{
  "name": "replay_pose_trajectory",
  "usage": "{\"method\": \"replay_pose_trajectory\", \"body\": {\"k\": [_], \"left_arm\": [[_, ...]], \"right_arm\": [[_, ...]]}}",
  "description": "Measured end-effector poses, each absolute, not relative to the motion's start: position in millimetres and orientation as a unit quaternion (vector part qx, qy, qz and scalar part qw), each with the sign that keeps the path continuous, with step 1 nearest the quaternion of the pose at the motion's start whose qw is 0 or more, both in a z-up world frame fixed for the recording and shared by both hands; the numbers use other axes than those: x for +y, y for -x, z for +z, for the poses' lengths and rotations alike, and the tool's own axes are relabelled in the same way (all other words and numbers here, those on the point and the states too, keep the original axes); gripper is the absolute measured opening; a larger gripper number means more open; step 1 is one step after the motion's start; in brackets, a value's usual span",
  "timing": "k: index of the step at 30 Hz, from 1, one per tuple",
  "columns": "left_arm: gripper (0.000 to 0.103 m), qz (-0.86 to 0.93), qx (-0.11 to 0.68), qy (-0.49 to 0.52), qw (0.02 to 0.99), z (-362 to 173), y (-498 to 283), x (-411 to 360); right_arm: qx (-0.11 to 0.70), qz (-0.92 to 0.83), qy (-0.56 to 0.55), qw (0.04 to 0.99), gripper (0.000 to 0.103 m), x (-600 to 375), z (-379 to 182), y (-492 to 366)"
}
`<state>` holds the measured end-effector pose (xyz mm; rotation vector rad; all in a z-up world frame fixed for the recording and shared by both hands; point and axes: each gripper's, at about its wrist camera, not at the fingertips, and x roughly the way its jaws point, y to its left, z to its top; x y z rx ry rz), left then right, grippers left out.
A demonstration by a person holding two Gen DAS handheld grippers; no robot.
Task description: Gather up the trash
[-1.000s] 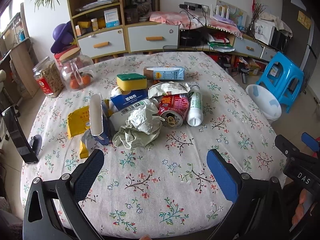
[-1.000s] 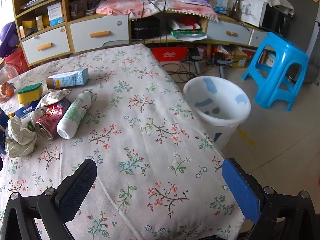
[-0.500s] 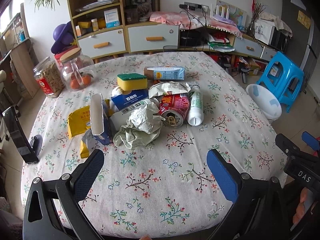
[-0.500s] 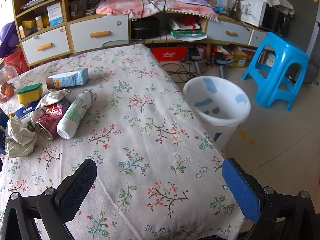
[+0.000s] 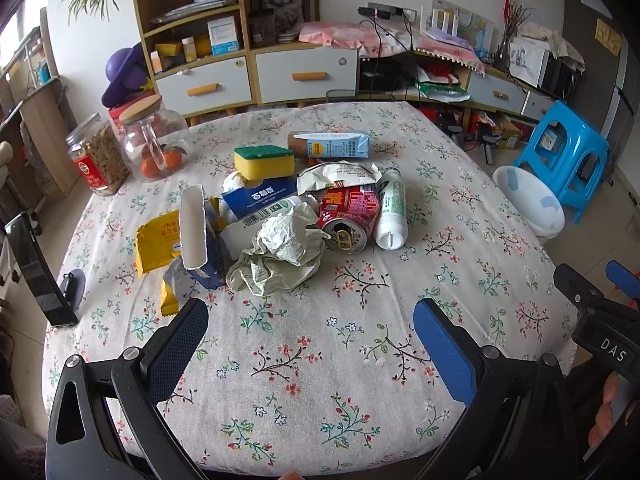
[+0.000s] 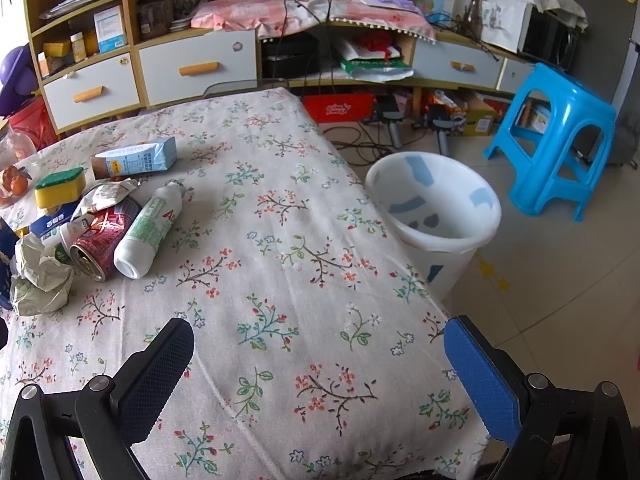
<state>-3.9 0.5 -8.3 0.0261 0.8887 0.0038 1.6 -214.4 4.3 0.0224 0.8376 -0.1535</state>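
Far left on the bench [image 5: 360,360], a nut jar [image 5: 96,156] and a glass jar [image 5: 154,142] w/ oranges stand apart from the mess; prob. not trash. Next comes the heap, mid-bench: yellow packet [image 5: 156,238], an open carton [image 5: 194,228] standing on end, crumpled paper [image 5: 280,256] at the front, a blue box [image 5: 260,198] behind it w/ a sponge [image 5: 264,160] on top, a torn wrapper [image 5: 338,174], a red can [image 5: 350,216] lying on its side and touching a white bottle [image 5: 392,210], plus a milk carton [image 5: 330,144] at the back. Left tool [image 5: 310,342] hangs over bare cloth near the front edge, fingers spread wide, nothing between them, well short of the paper. Right tool [image 6: 318,358] is likewise wide and empty, over the bench's right part, w/ the bottle and can off to its left. Further right, on the floor just beside the bench edge, sits the white bin [image 6: 434,216]; as far as its inside shows, nothing is in it. A blue stool [image 6: 554,136] stands beyond. So, judging from this, the job looks barely begun: every piece lies on the cloth, none binned, none gripped. All of the pile is left to do; the bottle or can looks nearest for the right tool.
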Motion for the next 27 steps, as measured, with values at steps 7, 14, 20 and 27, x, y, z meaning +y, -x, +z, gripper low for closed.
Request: {"method": "replay_pose_trajectory", "body": {"k": [7, 14, 20, 27], "left_arm": [[0.103, 0.002, 0.43, -0.012, 0.903, -8.5, 4.5, 0.0], [0.103, 0.002, 0.432, -0.011, 0.902, -9.5, 4.8, -0.3], [0.103, 0.003, 0.434, -0.007, 0.901, -10.6, 4.7, 1.2], [0.103, 0.001, 0.434, -0.005, 0.901, -10.3, 3.6, 3.5]], "right_arm": [[0.406, -0.074, -0.01, 0.911, 0.103, -214.7, 4.6, -1.6], [0.407, -0.075, -0.009, 0.91, 0.103, -214.5, 4.3, -1.8], [0.407, -0.077, -0.009, 0.91, 0.103, -215.7, 4.2, -2.0], [0.407, -0.077, -0.009, 0.91, 0.103, -215.3, 4.3, -1.9]]}}
